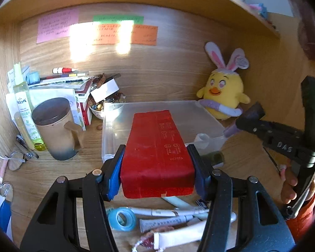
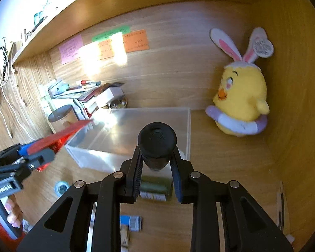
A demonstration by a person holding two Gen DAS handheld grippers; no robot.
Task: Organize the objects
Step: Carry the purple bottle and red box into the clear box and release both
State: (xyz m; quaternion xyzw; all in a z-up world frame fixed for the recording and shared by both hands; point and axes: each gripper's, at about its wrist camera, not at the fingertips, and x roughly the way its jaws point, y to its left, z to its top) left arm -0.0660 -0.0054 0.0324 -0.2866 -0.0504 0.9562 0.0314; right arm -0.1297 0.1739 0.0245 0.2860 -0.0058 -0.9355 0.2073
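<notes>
So, wooden desk (image 1: pixel 52 168) w/ a back panel (image 1: pixel 168 73) carrying pink, green and orange sticky notes (image 1: pixel 54 25). Biggest task item is the clear plastic bin (image 1: pixel 113 138), sitting mid-desk near the back panel, lid off. Beside its right rear corner sits a yellow chick plush (image 1: pixel 224 92) w/ bunny ears, in the desk's right back corner.

Left gripper (image 1: pixel 157 168) is clamped on a red packet (image 1: pixel 157 147), jaws spread about the packet's width, blue pads pressed to both long sides. Packet is held off the desk, its far end reaching over the bin's front wall. In the right wrist view the same packet (image 2: pixel 58 134) shows edge-on at the bin's left front corner.

Right gripper (image 2: pixel 156 168) is closed part-way on a small dark bottle w/ a black cap (image 2: pixel 157 138), jaws on the body just under the cap, held above the bin's front edge. A greenish bottle (image 2: pixel 155 185) lies on the desk below it, just in front of the bin.

Left of the bin: lidded tan mug (image 1: pixel 56 130), tall yellow-green spray bottle (image 1: pixel 24 109), stack of books and papers (image 1: pixel 63 84), eyeglasses (image 1: pixel 16 160). Near front of desk: blue tape roll (image 1: pixel 122 218) and several white tubes (image 1: pixel 168 220) lying loose.
</notes>
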